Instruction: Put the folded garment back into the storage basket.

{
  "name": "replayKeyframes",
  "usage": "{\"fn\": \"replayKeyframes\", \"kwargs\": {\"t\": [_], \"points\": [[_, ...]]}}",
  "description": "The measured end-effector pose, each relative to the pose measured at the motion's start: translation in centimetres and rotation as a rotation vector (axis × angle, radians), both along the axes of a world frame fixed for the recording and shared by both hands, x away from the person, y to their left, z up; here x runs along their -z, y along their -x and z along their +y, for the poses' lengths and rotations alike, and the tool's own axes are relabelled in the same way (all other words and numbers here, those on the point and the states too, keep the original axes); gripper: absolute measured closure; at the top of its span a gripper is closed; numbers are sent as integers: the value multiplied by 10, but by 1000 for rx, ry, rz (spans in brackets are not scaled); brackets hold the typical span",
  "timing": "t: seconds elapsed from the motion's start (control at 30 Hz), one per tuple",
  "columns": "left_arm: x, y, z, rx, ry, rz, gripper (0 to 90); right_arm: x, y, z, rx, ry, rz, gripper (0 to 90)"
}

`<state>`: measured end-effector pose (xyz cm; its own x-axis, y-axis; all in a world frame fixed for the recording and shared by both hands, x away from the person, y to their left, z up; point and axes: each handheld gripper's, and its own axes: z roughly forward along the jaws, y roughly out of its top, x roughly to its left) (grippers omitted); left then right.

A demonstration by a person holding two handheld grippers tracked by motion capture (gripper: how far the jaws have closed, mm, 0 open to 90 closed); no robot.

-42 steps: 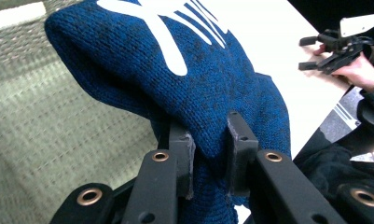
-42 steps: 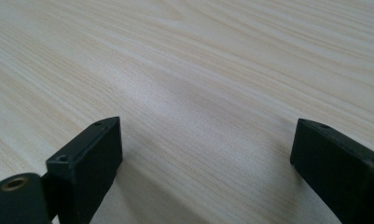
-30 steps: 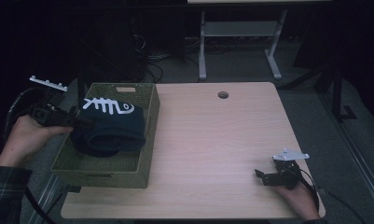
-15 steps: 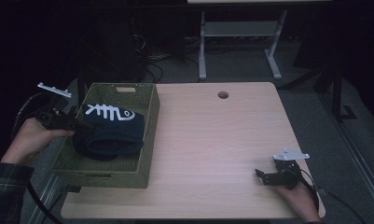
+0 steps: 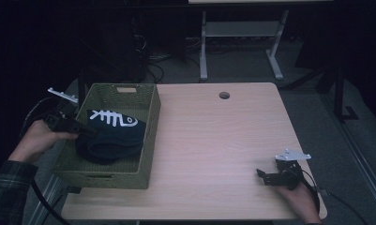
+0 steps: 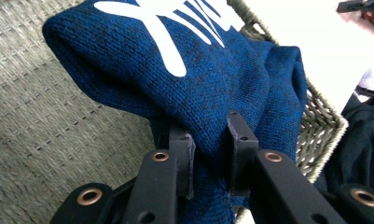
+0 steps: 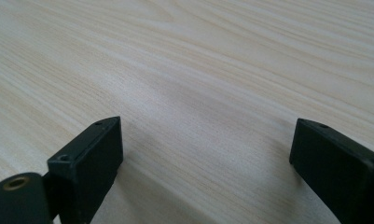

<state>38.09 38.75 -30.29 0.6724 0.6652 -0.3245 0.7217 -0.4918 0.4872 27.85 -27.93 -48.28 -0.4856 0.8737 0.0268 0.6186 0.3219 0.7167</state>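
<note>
Sweater (image 5: 111, 137) lowered into basket (image 5: 148, 136) | left claw (image 6: 209, 144) pinching it | right claw (image 7: 205, 154) wide | no readable text

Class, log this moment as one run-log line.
left claw: shut on sweater | sweater: in basket | right claw: open, over table

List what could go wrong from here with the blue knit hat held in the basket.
1. The left gripper pinches only a fold of the blue knit hat, so the knit could stretch or slip free if pulled.
2. The hat lies inside the green woven basket against its wall; a lift might snag the weave and drag the basket.
3. The right gripper rests open far across the table, too distant to steady the basket.
</note>
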Motion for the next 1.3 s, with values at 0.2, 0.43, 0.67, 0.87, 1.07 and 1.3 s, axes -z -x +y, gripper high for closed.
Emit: {"fn": "replayKeyframes", "kwargs": {"t": [0.2, 0.43, 0.67, 0.87, 1.07, 1.3], "points": [[11, -9, 1, -15, -36, 12, 761, 0, 0, 0, 0, 0, 0, 92], [25, -19, -4, -15, -85, 9, 751, 0, 0, 0, 0, 0, 0, 91], [27, -23, -3, -78, -146, -48, 620, 0, 0, 0, -1, 0, 0, 91], [19, -20, 7, -143, -150, -103, 446, 0, 0, 0, 0, 0, 0, 92], [15, -15, 6, -185, -145, -132, 339, 0, 0, 0, 0, 0, 0, 91], [9, -4, -11, -182, -127, -165, 253, 0, 0, 0, -3, 1, 1, 89]]}}
